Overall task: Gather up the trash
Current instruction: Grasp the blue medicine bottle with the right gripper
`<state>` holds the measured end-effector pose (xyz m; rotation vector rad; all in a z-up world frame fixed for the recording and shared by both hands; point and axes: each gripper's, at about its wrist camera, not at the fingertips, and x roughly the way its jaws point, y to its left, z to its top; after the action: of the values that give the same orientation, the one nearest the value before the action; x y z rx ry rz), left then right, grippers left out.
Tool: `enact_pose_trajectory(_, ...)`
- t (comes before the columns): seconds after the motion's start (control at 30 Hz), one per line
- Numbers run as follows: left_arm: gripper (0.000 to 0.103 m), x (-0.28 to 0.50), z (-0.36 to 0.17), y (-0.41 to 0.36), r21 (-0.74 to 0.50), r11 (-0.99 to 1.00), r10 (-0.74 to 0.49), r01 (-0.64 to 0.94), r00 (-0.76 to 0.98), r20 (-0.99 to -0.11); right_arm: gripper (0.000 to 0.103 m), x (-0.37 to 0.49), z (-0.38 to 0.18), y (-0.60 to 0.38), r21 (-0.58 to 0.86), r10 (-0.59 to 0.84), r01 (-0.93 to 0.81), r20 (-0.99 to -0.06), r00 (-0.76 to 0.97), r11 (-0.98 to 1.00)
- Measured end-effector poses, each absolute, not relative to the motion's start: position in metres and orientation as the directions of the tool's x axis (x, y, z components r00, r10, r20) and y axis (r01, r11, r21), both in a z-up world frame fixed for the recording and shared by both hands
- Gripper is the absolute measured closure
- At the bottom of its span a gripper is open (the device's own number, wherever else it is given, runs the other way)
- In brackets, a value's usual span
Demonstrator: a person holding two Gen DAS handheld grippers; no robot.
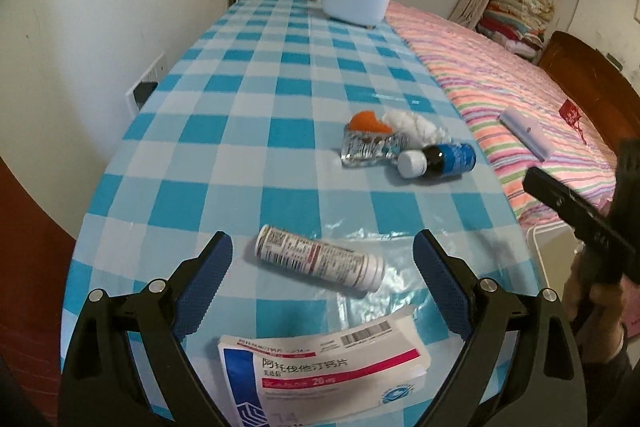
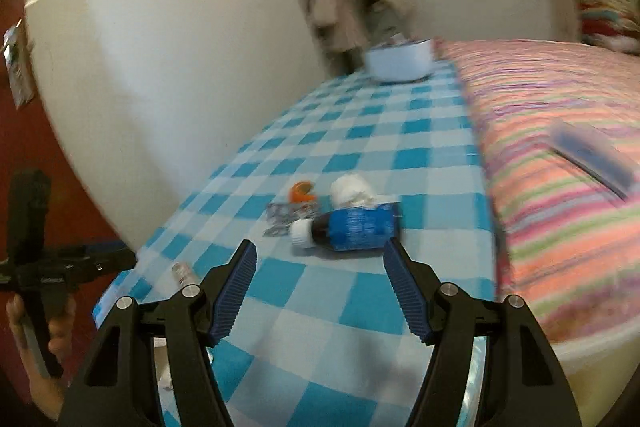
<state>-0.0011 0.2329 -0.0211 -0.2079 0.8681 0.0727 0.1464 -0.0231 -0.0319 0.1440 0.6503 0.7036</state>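
Both your grippers hang with jaws spread and nothing in them, above the trash on the blue checked table.

Your left gripper (image 1: 322, 259) has its blue pads wide apart, and the white pill tube (image 1: 320, 259) lies on its side on the cloth between them, untouched; the flattened medicine box (image 1: 320, 371) sits nearer you, under the jaws. Your right gripper (image 2: 320, 263) is just as wide, its fingertips just short of the dark bottle (image 2: 352, 227) with the blue label and white cap, lying on its side. Just beyond the bottle are a crumpled clear wrapper (image 1: 370, 147), an orange scrap (image 1: 366, 121) and a white tissue wad (image 1: 414, 123). At the table's far end stands a pale blue bin (image 1: 356, 5). Right of the checked tablecloth (image 1: 240, 131) runs a striped pink bedspread (image 1: 500, 99).
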Motion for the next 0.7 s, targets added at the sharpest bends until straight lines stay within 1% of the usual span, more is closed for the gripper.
enact_pose_trajectory(0.07,0.012,0.001,-0.026,0.235,-0.167,0.976,-0.039,-0.143,0.633,-0.773,0.039,0.156,-0.024,-0.013,0.291,0.663,-0.616,-0.512,0.546,0.732)
enact_pose_trajectory(0.13,0.013,0.004,-0.027,0.237,-0.189,0.972,-0.062,-0.14,0.624,-0.779,0.039,0.17,-0.016,0.0,0.253,0.711,-0.716,-0.533,0.458,0.651)
enact_pose_trajectory(0.17,0.013,0.005,-0.028,0.238,-0.204,0.97,-0.078,-0.134,0.62,-0.78,0.039,0.177,-0.013,0.007,0.206,0.707,-0.748,-0.549,0.445,0.631)
enact_pose_trajectory(0.2,0.013,0.007,-0.028,0.238,-0.221,0.967,-0.096,-0.129,0.619,-0.78,0.039,0.186,-0.012,0.015,0.166,0.703,-0.789,-0.586,0.403,0.591)
enact_pose_trajectory(0.23,0.012,0.008,-0.029,0.239,-0.233,0.964,-0.107,-0.129,0.615,-0.781,0.039,0.192,-0.013,0.022,0.161,0.704,-0.819,-0.617,0.352,0.551)
enact_pose_trajectory(0.27,0.012,0.009,-0.031,0.239,-0.239,0.962,-0.113,-0.129,0.609,-0.785,0.039,0.198,-0.016,0.028,0.14,0.692,-0.845,-0.649,0.316,0.517)
enact_pose_trajectory(0.33,0.013,0.011,-0.034,0.239,-0.238,0.962,-0.113,-0.133,0.599,-0.792,0.039,0.208,-0.024,0.04,0.064,0.64,-0.875,-0.708,0.299,0.479)
enact_pose_trajectory(0.43,0.013,0.017,-0.04,0.242,-0.253,0.956,-0.124,-0.146,0.581,-0.804,0.039,0.219,-0.035,0.049,0.003,0.589,-0.898,-0.756,0.287,0.441)
enact_pose_trajectory(0.57,0.012,0.024,-0.05,0.246,-0.292,0.941,-0.153,-0.168,0.56,-0.814,0.039,0.234,-0.052,0.058,-0.041,0.518,-0.914,-0.813,0.266,0.405)
enact_pose_trajectory(0.7,0.012,0.03,-0.053,0.246,-0.293,0.939,-0.152,-0.179,0.548,-0.823,0.039,0.247,-0.069,0.069,-0.09,0.442,-0.92,-0.856,0.268,0.382)
